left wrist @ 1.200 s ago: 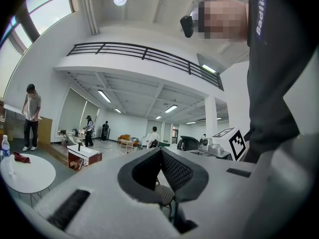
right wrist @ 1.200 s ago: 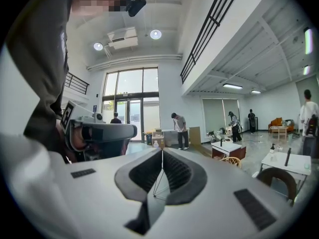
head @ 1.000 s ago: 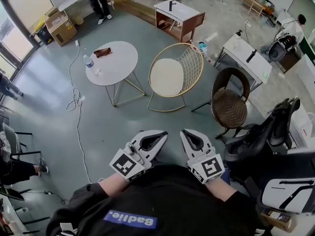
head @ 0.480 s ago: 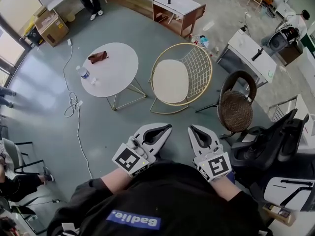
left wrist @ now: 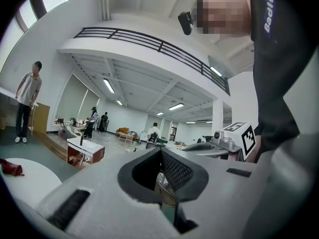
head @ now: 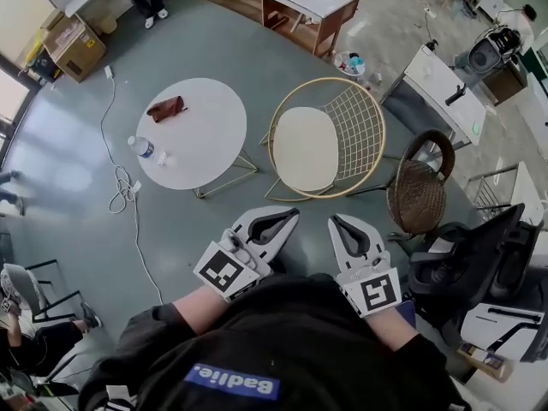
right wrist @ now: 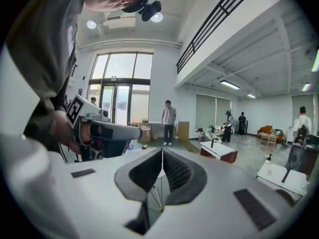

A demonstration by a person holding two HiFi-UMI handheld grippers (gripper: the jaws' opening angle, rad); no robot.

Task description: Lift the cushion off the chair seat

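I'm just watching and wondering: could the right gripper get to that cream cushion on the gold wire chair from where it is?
Probably not yet. The right gripper hangs short of the cushion, with bare floor between and nothing blocking; its jaws are shut, so they'd need opening.

Blue patch (head: 231, 382) on the person's black shirt (head: 300, 332) seems to read "Badlie"
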